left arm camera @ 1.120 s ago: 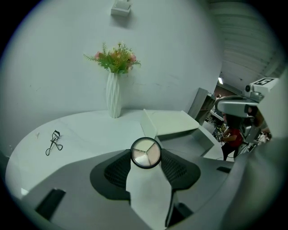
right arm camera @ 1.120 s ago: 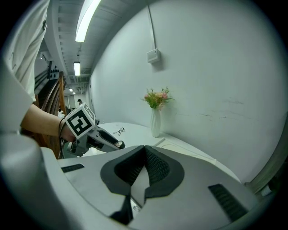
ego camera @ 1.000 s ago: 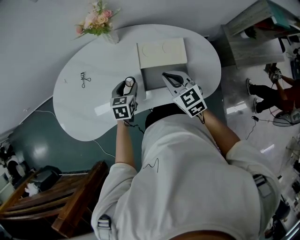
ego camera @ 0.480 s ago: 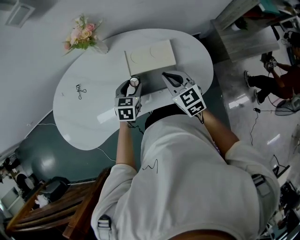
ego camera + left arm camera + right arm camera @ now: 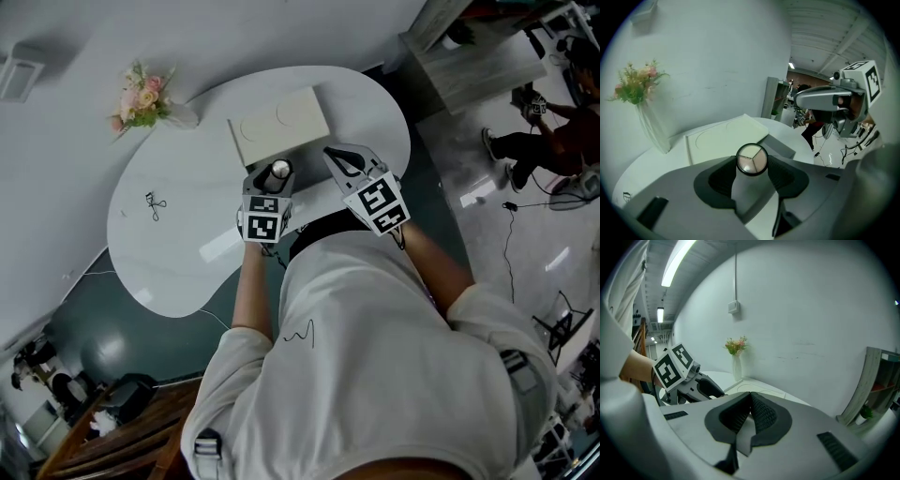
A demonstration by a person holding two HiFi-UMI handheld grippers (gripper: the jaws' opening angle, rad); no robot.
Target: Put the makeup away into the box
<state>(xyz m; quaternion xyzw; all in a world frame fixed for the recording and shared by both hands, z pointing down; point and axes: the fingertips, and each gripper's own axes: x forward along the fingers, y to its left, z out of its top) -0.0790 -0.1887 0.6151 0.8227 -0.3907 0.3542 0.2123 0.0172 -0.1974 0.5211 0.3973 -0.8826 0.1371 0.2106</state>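
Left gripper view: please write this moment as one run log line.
left gripper: shut on compact | right gripper: shut, empty | box: just ahead of compact

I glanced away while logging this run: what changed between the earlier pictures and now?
The left tool carried the round compact across the table toward the front of the white box. Nothing was taken or released. Unchanged: its grip on the compact; the right tool, shut and empty, beside it.

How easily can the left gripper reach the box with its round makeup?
Probably easily, yes: the left gripper, jaws on the round makeup, sits just short of the box, nothing between.
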